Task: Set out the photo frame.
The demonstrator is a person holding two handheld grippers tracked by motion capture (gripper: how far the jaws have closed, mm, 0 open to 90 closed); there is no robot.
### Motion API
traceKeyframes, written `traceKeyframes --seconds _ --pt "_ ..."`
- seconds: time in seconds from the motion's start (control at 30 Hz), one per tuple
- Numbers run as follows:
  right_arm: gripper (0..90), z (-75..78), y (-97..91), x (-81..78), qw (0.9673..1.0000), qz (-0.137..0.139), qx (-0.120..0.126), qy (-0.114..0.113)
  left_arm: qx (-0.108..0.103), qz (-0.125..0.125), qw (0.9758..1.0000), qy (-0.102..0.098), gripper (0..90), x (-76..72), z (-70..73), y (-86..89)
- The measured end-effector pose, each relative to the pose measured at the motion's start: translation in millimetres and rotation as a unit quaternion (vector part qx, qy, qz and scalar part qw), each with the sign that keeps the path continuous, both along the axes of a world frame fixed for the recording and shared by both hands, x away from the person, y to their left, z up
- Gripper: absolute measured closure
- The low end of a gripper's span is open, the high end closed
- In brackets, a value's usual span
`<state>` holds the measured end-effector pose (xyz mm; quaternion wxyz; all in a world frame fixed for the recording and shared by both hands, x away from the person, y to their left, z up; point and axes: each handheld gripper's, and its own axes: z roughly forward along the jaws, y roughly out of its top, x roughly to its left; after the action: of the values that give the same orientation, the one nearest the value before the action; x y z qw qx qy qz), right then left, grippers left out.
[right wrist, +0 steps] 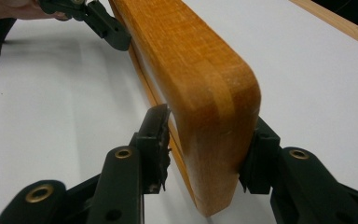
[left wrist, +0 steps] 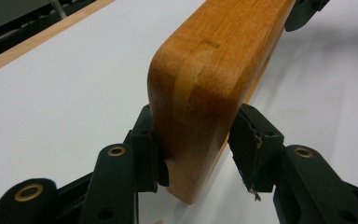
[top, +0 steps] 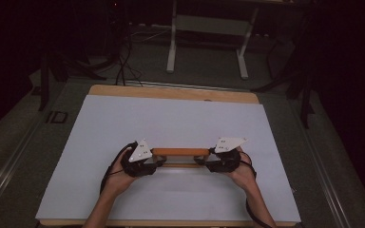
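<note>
High view: one wooden board [top: 180, 152] standing on its long edge on the white worktop [top: 171, 118], spanning between left claw [top: 156, 160] and right claw [top: 204, 160]. Each claw pinches one rounded end between its jaws, likely to steady the board upright or lift it level.

Dim room, soft shadows, blurred foreground

1. Left gripper [top: 158, 162]: black body, grey three-cornered plate, trailing black cable.
2. Right gripper [top: 200, 161]: matching build.
3. Jaws: black, brass-ringed holes, worn pads [right wrist: 158, 140].
4. Forearms bare, unsleeved.
</note>
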<state>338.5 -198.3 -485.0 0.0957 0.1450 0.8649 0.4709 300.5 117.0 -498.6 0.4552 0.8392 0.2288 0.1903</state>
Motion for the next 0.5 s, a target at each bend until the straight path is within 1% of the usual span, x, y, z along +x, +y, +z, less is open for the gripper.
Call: traceKeyframes --seconds 0.1,0.3,0.5 --pt "58.5 0.1 -0.2 0.0 1.0000 0.000 0.001 0.000 -0.001 0.000 1.0000 0.002 56.3 0.1 0.0 0.0" --pt "58.7 -0.1 -1.4 0.0 1.0000 -0.001 0.005 0.007 -0.014 -0.003 0.9998 0.015 56.2 1.9 -0.4 1.0" --pt "59.1 -1.3 -1.6 -0.4 0.9999 -0.001 0.006 0.014 -0.017 -0.006 0.9994 0.029 56.1 3.9 -1.8 1.6"
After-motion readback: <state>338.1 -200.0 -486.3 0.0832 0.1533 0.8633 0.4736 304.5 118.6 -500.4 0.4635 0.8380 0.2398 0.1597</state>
